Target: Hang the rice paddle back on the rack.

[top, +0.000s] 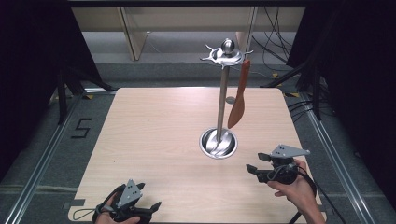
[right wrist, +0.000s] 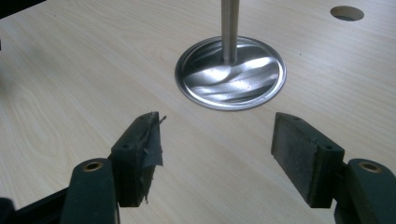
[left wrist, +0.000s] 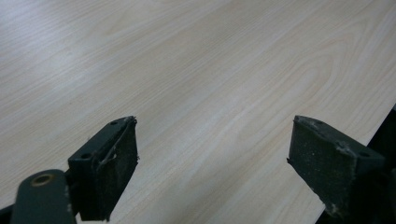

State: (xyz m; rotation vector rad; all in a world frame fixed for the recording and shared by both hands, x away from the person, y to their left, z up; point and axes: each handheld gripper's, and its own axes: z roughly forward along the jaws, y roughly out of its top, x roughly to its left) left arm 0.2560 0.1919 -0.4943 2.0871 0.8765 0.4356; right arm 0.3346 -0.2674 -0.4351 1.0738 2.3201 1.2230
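A metal utensil stand (top: 222, 88) rises from a round steel base (top: 218, 143) on the wooden table (top: 154, 140). An orange-brown spatula (top: 238, 99) hangs from a hook on the stand's top ring (top: 226, 55). My right gripper (top: 252, 168) is held by a hand near the table's front right, open, empty, pointing left toward the base. In the right gripper view the base (right wrist: 231, 74) and the pole (right wrist: 229, 28) lie just beyond the gripper (right wrist: 217, 140). My left gripper (top: 156, 205) sits at the front left edge, open and empty, over bare wood (left wrist: 210, 93).
A round hole (top: 230, 100) in the tabletop lies behind the stand and appears again as the hole (right wrist: 346, 13) in the right gripper view. Dark curtains flank the table, cables lie on the floor at the back right, and a "5" marking (top: 81, 128) is on the floor at left.
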